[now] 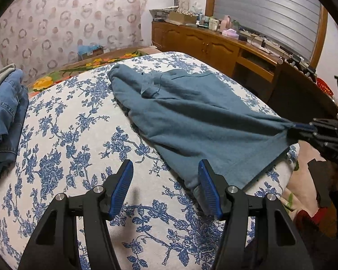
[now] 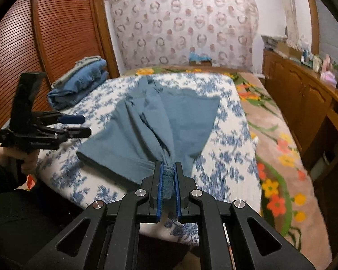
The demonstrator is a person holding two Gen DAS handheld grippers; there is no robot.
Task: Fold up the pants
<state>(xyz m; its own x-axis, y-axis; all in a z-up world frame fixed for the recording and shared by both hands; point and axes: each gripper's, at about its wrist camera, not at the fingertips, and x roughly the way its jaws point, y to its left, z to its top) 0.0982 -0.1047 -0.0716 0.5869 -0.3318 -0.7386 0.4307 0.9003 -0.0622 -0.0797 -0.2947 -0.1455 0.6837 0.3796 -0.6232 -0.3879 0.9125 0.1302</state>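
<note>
Teal pants (image 1: 191, 117) lie spread on a white cloth with blue flowers (image 1: 78, 135) over the bed. My left gripper (image 1: 165, 175) is open and empty, hovering just above the cloth, its right finger at the pants' near edge. My right gripper (image 2: 168, 173) is shut on a bunched corner of the pants (image 2: 160, 123) and lifts it slightly at the bed's near edge. The right gripper also shows at the right of the left wrist view (image 1: 304, 127), pinching the fabric. The open left gripper shows at the left of the right wrist view (image 2: 85, 126).
A pile of folded jeans (image 1: 4, 112) sits at the cloth's left side, also in the right wrist view (image 2: 78, 83). A flowered bedspread (image 2: 277, 157) lies under the cloth. A wooden sideboard (image 1: 202, 42) with clutter runs along the right wall. A slatted wardrobe door (image 2: 56, 33) stands left.
</note>
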